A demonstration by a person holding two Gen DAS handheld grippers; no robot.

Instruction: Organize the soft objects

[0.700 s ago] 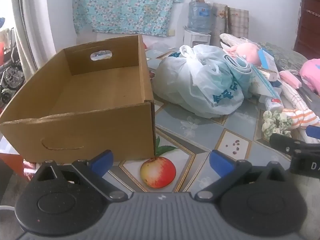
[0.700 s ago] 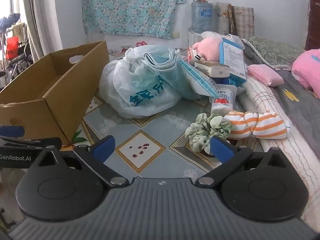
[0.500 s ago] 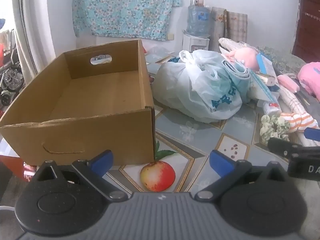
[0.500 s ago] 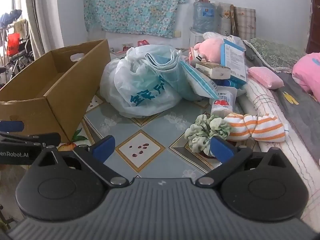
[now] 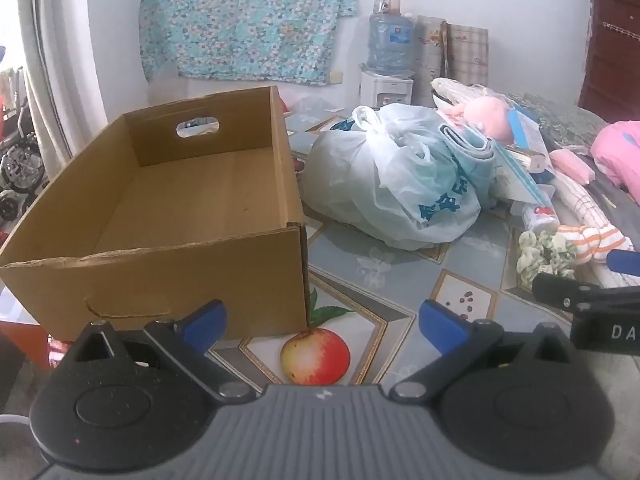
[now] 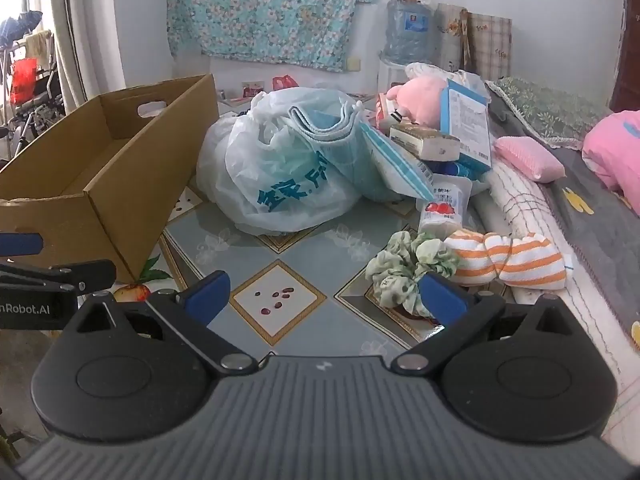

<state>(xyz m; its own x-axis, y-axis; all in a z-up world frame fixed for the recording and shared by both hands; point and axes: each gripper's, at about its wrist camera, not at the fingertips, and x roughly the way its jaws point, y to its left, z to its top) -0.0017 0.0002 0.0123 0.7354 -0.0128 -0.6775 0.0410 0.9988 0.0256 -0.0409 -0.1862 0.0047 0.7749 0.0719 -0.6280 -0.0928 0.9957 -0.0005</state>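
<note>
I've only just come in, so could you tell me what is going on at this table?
A person is holding a gripper in each hand over a cluttered table, about to sort soft things. The left gripper and the right gripper both have their jaws open and hold nothing. The cardboard box on the left has nothing in it. The green scrunchie and the orange striped cloth lie just ahead of the right gripper, beside a plastic bag.

Green scrunchie (image 6: 408, 270) is lying bunched on the patterned bench (image 6: 304, 248), touching the orange-and-white striped rolled cloth (image 6: 516, 262) just to its right. Open cardboard box (image 5: 180, 216) is sitting upright at left, nothing showing inside. Pink plush toy (image 6: 420, 98) is resting atop the clutter pile behind.
</note>
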